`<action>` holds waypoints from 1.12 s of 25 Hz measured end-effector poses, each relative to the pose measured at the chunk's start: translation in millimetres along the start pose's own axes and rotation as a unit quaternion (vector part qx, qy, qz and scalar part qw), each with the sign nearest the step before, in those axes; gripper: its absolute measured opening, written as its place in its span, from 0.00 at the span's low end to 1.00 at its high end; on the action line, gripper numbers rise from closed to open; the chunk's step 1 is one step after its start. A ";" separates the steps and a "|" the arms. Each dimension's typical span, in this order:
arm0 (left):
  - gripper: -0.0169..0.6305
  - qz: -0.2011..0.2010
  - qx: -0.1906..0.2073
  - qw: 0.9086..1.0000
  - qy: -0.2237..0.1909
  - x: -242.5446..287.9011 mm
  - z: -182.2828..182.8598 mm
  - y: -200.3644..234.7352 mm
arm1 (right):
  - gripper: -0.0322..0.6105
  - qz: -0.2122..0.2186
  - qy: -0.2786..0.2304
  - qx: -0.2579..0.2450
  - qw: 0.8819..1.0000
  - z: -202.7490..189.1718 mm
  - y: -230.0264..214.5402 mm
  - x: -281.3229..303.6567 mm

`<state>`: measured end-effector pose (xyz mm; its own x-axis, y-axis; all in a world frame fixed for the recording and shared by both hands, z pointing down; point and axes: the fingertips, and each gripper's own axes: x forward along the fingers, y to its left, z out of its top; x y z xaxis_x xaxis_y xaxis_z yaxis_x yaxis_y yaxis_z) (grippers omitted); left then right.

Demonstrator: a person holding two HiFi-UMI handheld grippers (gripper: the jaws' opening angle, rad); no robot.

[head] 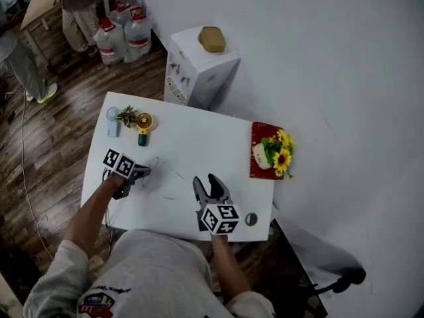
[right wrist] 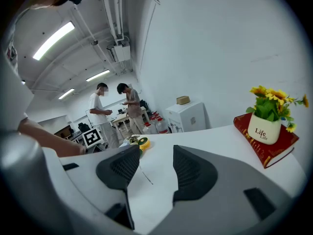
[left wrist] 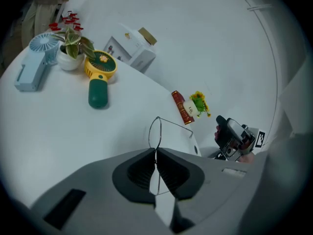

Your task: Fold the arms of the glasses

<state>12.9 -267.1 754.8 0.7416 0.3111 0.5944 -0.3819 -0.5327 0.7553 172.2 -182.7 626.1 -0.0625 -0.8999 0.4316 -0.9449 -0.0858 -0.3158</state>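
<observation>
Near the table's (head: 199, 144) left front edge, the left gripper (left wrist: 155, 151) angles downward from a bare forearm, its jaws pressed together on the thin wire glasses (left wrist: 155, 131), one arm of which juts out sideways. Bare white tabletop stretches from there toward the red book (head: 260, 152) and sunflower pot (head: 277, 152) on the right edge, and to the two small fans (head: 143, 126) at the far left corner. The right gripper (head: 207, 185) hangs over the near edge pointing inward, jaws spread with nothing between them.
</observation>
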 end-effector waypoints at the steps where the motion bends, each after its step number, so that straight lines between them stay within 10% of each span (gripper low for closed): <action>1: 0.05 0.004 0.007 1.000 0.001 -3.7 0.2 -3.1 | 0.36 0.012 0.005 0.006 1.000 -1.4 2.8 1.7; 8: 0.05 0.022 0.059 0.998 -0.005 -31.7 0.2 -30.5 | 0.32 0.120 0.068 0.052 0.989 -18.3 32.0 7.0; 14: 0.05 0.018 0.109 0.994 -0.002 -54.2 -3.6 -63.5 | 0.23 0.248 0.148 0.085 0.953 -26.2 73.2 5.4; 28: 0.05 0.027 0.143 0.989 -0.008 -69.0 -16.8 -98.1 | 0.08 0.327 0.227 0.054 0.916 -48.1 116.1 -4.0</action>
<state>-10.1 -223.0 644.3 0.7333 0.2650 0.6261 -0.2517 -0.7496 0.6121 47.3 -168.5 628.4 -0.7535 -0.5067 0.4190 -0.6222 0.3436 -0.7034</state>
